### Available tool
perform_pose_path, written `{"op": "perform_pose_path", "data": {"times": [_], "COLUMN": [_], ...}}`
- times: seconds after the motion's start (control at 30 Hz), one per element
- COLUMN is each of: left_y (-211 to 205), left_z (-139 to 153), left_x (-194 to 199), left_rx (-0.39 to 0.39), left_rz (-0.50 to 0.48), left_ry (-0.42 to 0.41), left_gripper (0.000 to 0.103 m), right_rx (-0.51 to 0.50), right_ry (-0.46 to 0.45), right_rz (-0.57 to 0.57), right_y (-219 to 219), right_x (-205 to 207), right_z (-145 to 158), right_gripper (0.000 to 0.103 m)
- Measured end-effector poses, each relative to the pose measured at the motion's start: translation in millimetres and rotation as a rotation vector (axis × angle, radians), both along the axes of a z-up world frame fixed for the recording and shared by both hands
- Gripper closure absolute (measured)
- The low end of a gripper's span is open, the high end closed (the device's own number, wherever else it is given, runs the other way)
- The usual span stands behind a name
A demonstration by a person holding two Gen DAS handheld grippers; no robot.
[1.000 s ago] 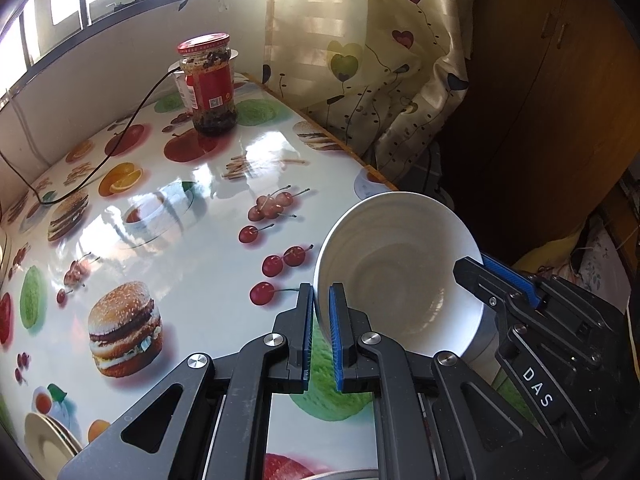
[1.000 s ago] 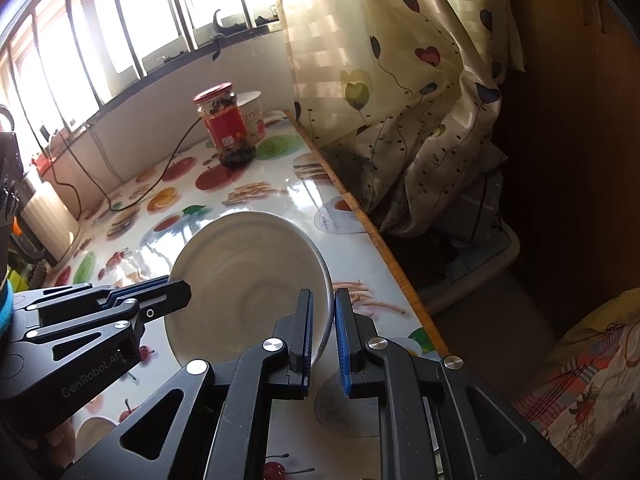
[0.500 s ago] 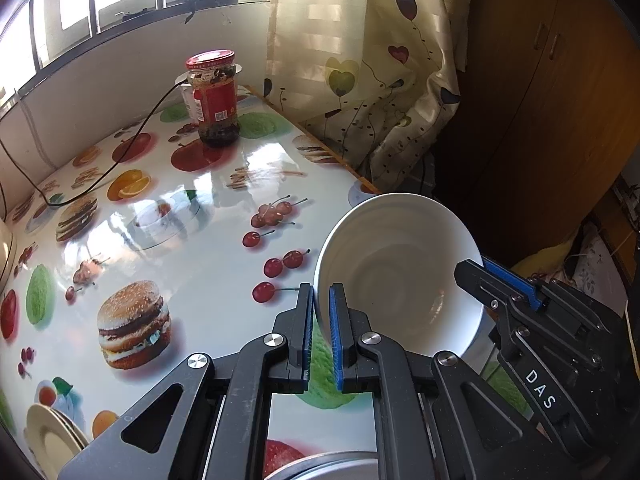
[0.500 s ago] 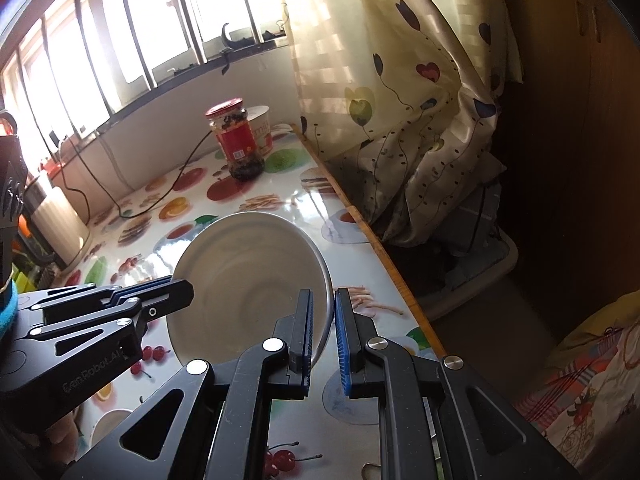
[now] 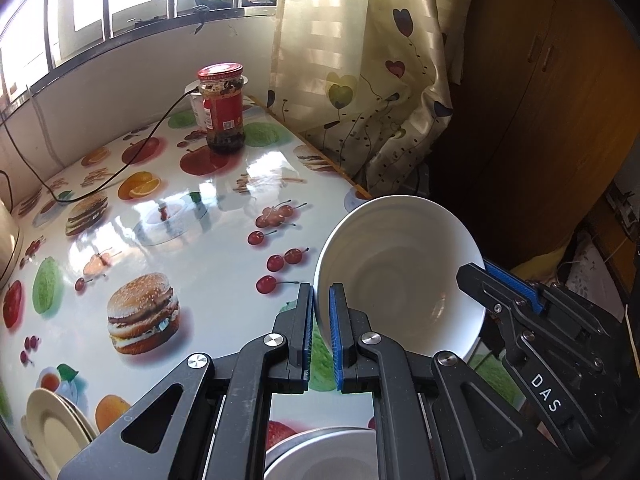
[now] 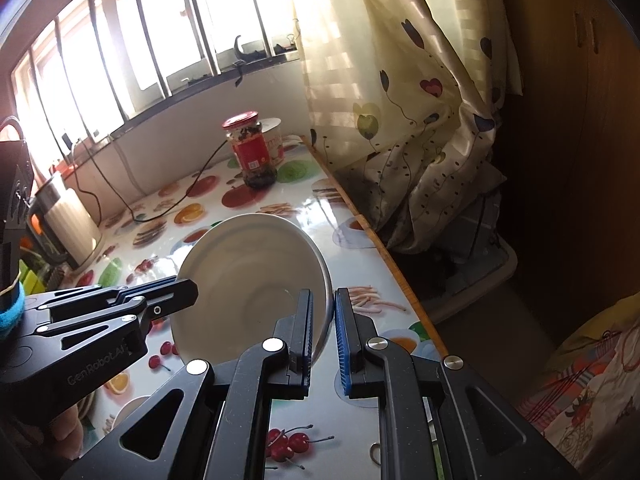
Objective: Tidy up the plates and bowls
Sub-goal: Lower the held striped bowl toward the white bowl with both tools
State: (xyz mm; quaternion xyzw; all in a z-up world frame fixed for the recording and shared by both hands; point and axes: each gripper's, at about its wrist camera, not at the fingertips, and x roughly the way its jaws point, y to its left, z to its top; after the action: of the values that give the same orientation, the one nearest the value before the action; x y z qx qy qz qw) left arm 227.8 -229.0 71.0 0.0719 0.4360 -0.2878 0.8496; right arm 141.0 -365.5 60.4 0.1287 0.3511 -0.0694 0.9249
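My left gripper and right gripper have their jaws clenched on opposite rims of the white bowl. I should lift both sides evenly, so the bowl stays level above the table.

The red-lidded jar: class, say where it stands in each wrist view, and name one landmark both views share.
Left wrist view: the red-lidded jar stands upper left of centre, far end of the table.
Right wrist view: the jar stands upper centre-left, below the window.
Shared landmark: the heart-patterned curtain, right of it.
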Motion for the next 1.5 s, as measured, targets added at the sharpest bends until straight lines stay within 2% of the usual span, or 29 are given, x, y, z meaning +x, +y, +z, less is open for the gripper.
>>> {"op": "perform_pose_path", "data": {"times": [0.7, 1.5], "left_y": [37.4, 79.5], "left_z": [14.5, 18.2], "left_x": [-32.9, -64.2], "left_rx": [-0.059, -0.106], "left_rz": [0.03, 0.075], "left_ry": [-0.011, -0.013], "left_gripper": [0.095, 0.095], "right_rx": [-0.015, -0.017], "right_ry": [-0.031, -0.04], "right_rz": [0.036, 0.084], "right_y": [29.9, 67.2], "right_x": [-35.6, -71.6], "right_z": [18.3, 21.8], "right_gripper": [0.091, 0.091]}}
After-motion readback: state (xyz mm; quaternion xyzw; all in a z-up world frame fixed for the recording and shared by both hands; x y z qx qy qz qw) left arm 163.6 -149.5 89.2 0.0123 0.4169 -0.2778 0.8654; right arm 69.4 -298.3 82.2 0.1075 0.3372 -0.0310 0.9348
